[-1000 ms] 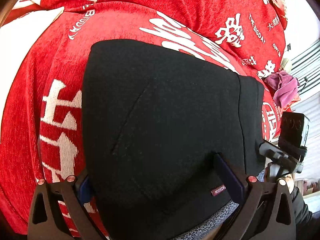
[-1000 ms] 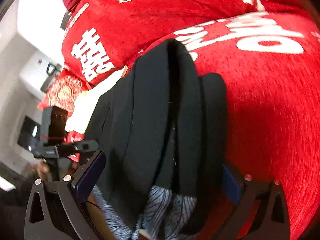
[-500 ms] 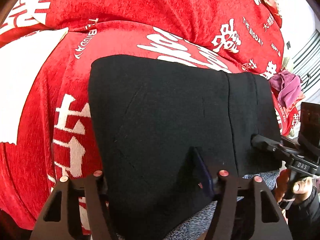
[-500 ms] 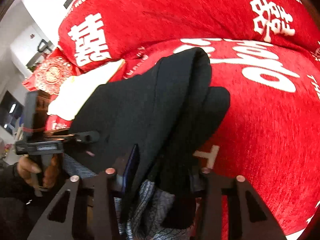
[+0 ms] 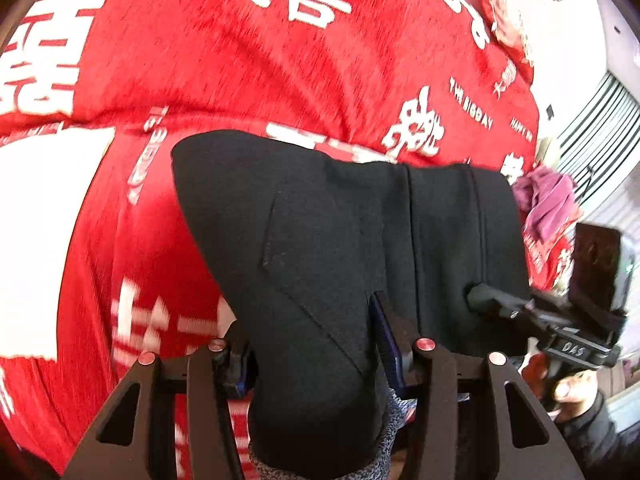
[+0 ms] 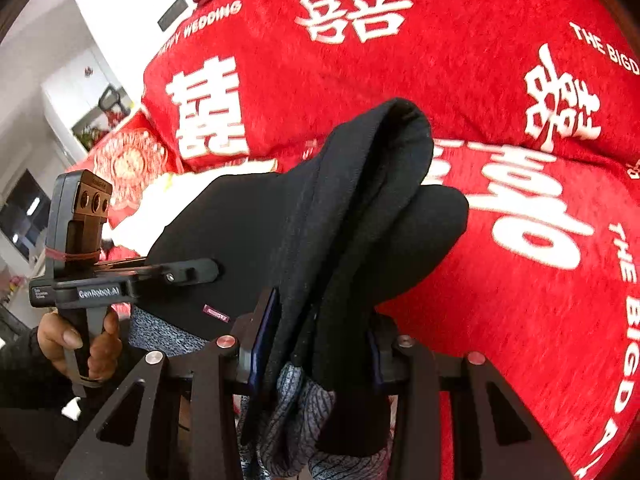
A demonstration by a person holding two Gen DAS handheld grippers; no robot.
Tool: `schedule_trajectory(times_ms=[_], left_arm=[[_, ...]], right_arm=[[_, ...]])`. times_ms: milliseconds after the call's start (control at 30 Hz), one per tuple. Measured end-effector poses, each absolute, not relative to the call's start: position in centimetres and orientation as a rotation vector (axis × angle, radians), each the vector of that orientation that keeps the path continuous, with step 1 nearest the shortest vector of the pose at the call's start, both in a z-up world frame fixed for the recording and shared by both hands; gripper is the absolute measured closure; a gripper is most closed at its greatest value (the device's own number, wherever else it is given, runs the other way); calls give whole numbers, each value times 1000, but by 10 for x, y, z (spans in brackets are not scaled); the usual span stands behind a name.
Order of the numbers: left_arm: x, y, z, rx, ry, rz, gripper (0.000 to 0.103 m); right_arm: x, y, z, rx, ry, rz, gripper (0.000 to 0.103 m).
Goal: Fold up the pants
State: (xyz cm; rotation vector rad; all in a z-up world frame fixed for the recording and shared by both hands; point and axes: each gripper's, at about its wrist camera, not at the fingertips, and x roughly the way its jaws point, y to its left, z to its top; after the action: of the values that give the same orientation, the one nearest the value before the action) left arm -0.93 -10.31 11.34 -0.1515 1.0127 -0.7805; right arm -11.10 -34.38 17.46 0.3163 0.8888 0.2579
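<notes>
The black pants [image 5: 340, 240] with a grey fleece lining hang folded above the red bedspread. My left gripper [image 5: 312, 348] is shut on the near edge of the pants. My right gripper [image 6: 320, 344] is shut on the other end of that edge, where several layers bunch together [image 6: 360, 208]. The right gripper shows in the left wrist view [image 5: 520, 308], and the left gripper shows in the right wrist view [image 6: 168, 272]; both pinch the cloth. A small label [image 6: 216, 314] shows near the grey hem.
A red bedspread with white characters [image 5: 280, 60] covers the bed. A white cloth [image 5: 36, 220] lies at the left. A purple cloth [image 5: 548, 196] lies at the far right. A red patterned cushion [image 6: 128, 160] and white furniture stand beyond the bed.
Both grippers closed on the pants' near edge and lifted it off the bedspread. The pants now hang bunched between them.
</notes>
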Motion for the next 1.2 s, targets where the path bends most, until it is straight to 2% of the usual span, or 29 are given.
schedule_trajectory(times_ms=[100, 267, 400, 500, 533, 600, 667, 767, 867, 1000, 1100, 1200], left_arm=[[25, -130, 132, -124, 1001, -777, 53], [78, -165, 129, -124, 1055, -751, 53], [112, -182, 95, -141, 1142, -703, 53], [130, -191, 55, -129, 1212, -659, 52], [135, -192, 41, -103, 1223, -629, 50], [139, -188, 19, -119, 1247, -608, 27], [140, -179, 13, -164, 1253, -620, 23], [134, -165, 30, -144, 1200, -602, 23], [118, -149, 68, -215, 1086, -641, 23], [92, -172, 84, -159, 1054, -735, 23], [77, -200, 66, -62, 1093, -754, 23], [74, -213, 47, 37, 1127, -700, 22]], right_arm=[[-82, -364, 184, 332, 875, 248, 61], [-14, -407, 184, 373, 906, 233, 61], [27, -429, 158, 400, 972, 231, 60], [52, -443, 118, 441, 1045, 211, 58], [58, -446, 104, 448, 1074, 192, 56], [66, -453, 74, 440, 1121, 110, 43], [65, -467, 57, 534, 1111, 84, 23], [52, -478, 63, 582, 1077, 46, 23], [27, -464, 108, 444, 950, -2, 23], [1, -416, 154, 376, 809, 219, 22], [0, -395, 141, 372, 846, 309, 22], [7, -401, 94, 390, 994, 236, 23]])
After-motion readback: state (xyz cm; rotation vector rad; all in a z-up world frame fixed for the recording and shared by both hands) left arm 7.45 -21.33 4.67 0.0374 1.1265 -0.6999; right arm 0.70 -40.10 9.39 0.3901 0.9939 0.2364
